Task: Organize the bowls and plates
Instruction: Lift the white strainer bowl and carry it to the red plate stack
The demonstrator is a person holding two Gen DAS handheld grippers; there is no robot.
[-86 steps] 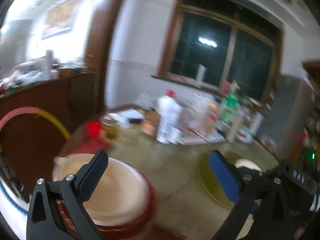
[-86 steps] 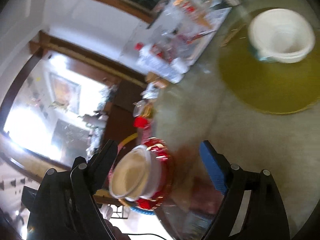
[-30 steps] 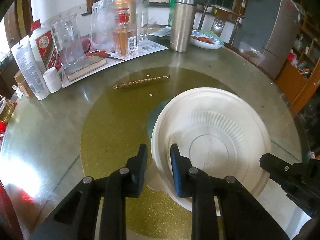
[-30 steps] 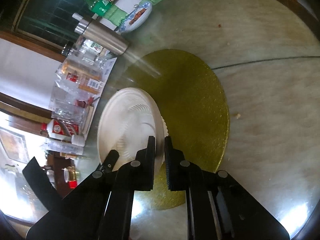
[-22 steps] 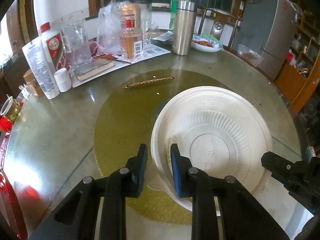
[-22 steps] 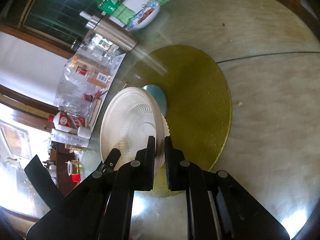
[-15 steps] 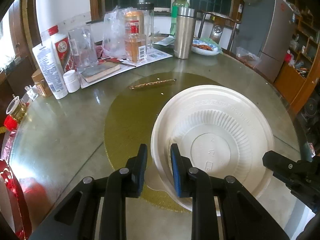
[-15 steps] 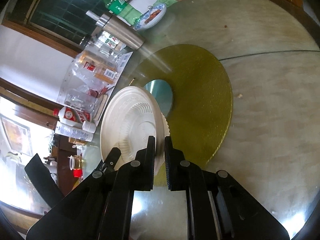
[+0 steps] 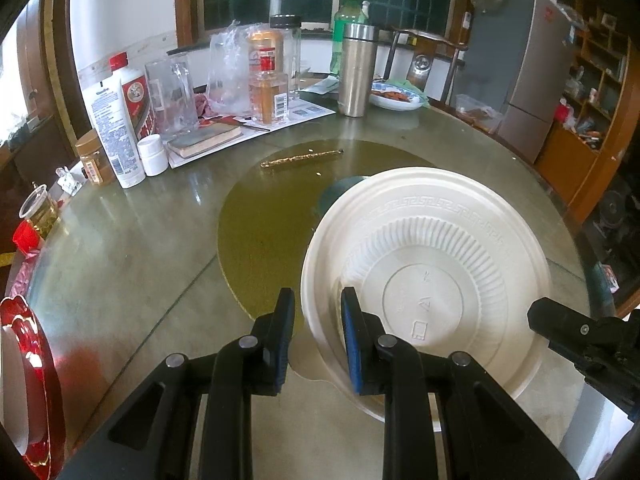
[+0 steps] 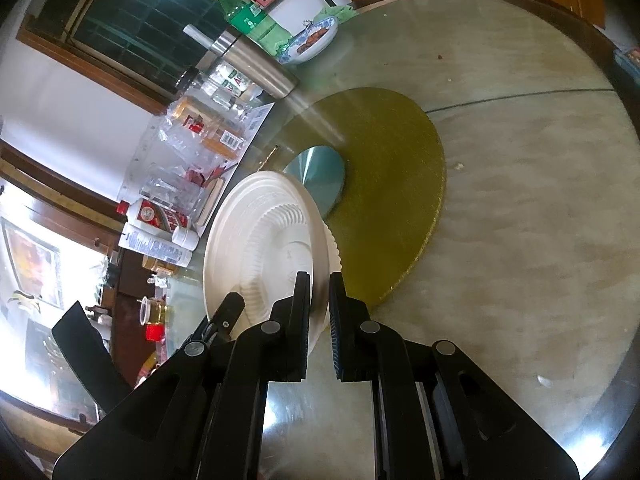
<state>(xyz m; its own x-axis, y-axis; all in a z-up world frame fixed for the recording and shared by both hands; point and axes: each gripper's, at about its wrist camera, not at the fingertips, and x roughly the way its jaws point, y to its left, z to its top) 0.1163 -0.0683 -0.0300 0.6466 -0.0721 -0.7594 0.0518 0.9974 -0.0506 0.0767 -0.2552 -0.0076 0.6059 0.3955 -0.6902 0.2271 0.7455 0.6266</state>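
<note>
My left gripper [image 9: 316, 336] is closed down to a narrow gap on the near rim of the white bowl [image 9: 432, 280]; one blue pad [image 9: 351, 336] sits against the bowl's underside, the other finger on the outer side of the rim. My right gripper [image 10: 319, 316] is likewise nearly closed, pinching the opposite rim of the same bowl [image 10: 260, 248]; its black tip shows at the right edge of the left wrist view. Bowl is upside down and tilted, ribbed base with moulded marks facing the left camera. It is held between both grippers above the surface [image 9: 120, 264]; no contact with the glass is visible.

Below the bowl: round gold mat [image 10: 384, 184] under the glass, with a teal disc [image 10: 316, 180] at its centre, partly covered by the bowl in both views. A thin gold stick [image 9: 302, 157] lies on the far part of the mat.

Far side of the surface: steel flask [image 9: 357, 70], green bottle [image 9: 347, 28], amber liquor bottle [image 9: 268, 80], white tube [image 9: 116, 132], small white jar [image 9: 153, 155], a book [image 9: 206, 140], blue-patterned dish with food [image 9: 394, 98]. At far left edge, a red-rimmed plate [image 9: 28, 392] with something white on it, only partly in view.
</note>
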